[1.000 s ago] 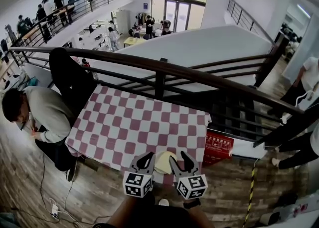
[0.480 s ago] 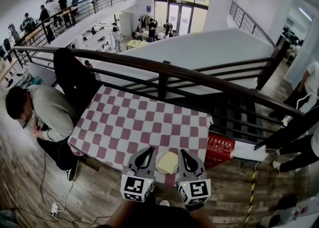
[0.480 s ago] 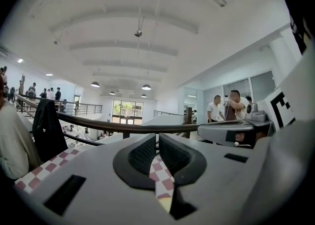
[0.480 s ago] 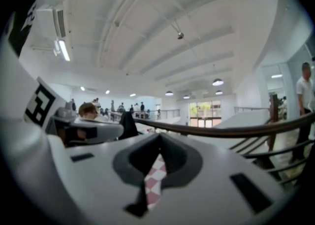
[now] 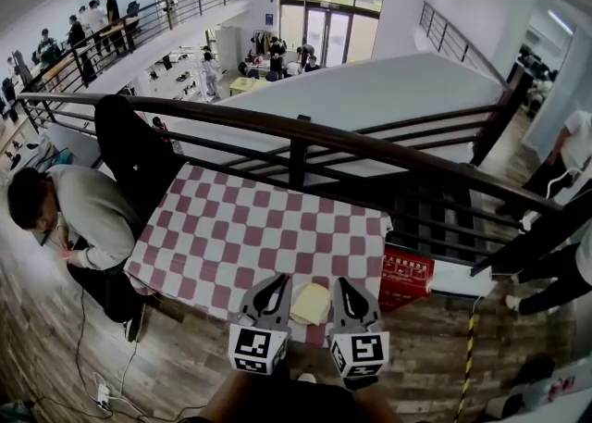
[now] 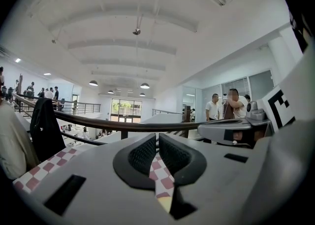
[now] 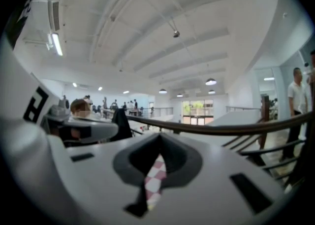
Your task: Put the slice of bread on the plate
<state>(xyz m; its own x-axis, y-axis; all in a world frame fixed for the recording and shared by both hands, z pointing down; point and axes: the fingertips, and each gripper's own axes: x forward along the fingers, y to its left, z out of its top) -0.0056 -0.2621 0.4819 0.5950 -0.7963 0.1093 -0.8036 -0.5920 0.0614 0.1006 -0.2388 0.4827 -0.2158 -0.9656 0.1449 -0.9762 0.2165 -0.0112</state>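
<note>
A pale yellow, squarish slice of bread (image 5: 311,303) lies on the red-and-white checked table (image 5: 240,227) at its near edge. No plate shows in any view. My left gripper (image 5: 281,279) hovers just left of the slice and my right gripper (image 5: 341,281) just right of it, both held above the table's edge. Each is shut with nothing between its jaws. In the left gripper view the left gripper (image 6: 157,138) points over the cloth, and a bit of the bread (image 6: 165,202) shows low between its jaws. The right gripper (image 7: 160,139) looks level across the cloth.
A dark handrail (image 5: 296,130) runs along the table's far side, with a black jacket (image 5: 129,148) draped on it at the left. A person (image 5: 83,213) crouches at the table's left end. A red sign (image 5: 407,275) leans at the right. People stand beyond.
Both grippers have risen beside the bread, and their jaws went from spread apart to closed. The bread has stayed on the cloth.
</note>
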